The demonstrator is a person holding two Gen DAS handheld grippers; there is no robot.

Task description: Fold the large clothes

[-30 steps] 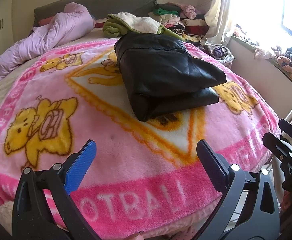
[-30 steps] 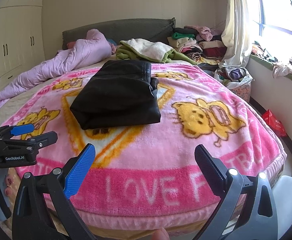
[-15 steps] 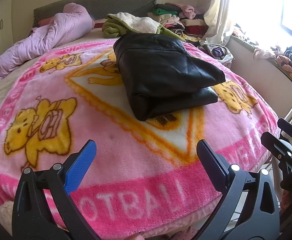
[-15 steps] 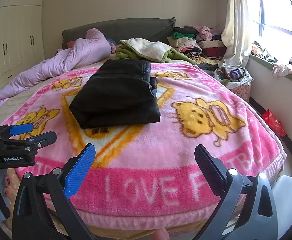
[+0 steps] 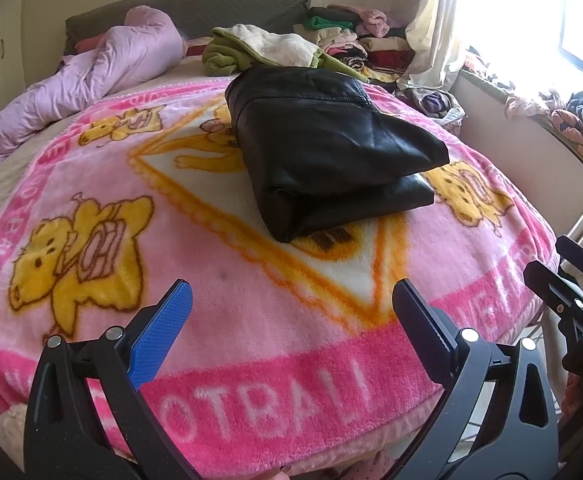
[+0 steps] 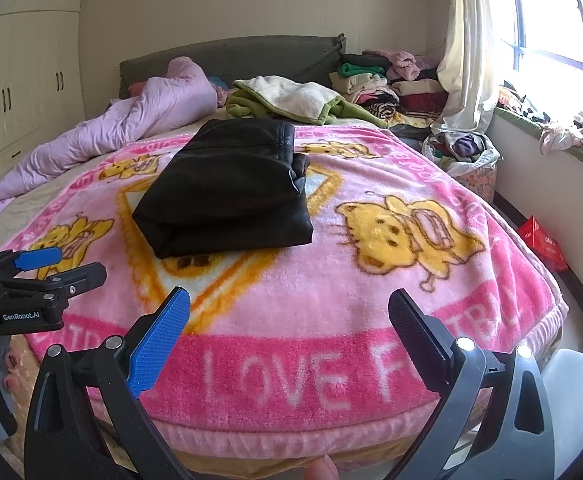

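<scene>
Left tongs (image 5: pixel 291 300): wide open, holding nothing, up in the air over the near edge of the bed.
Right tongs (image 6: pixel 289 308): wide open too, with nothing in them, also over the near edge, beside the left ones.
Black jacket (image 5: pixel 323 148): folded into a thick, shiny bundle, lying flat in the middle of the pink blanket (image 5: pixel 251 320), well away from both tongs.
Which way it points: its long side runs from the near end of the bed toward the headboard, a bit slanted. The fat folded edge faces the tongs.
Blanket: pink with yellow cartoon animals and big white letters, spread over the bed.
Behind the jacket: a green and cream blanket (image 6: pixel 291 100), a crumpled purple quilt (image 6: pixel 139 120), and a pile of folded clothes (image 6: pixel 383 84) by the curtain.
</scene>
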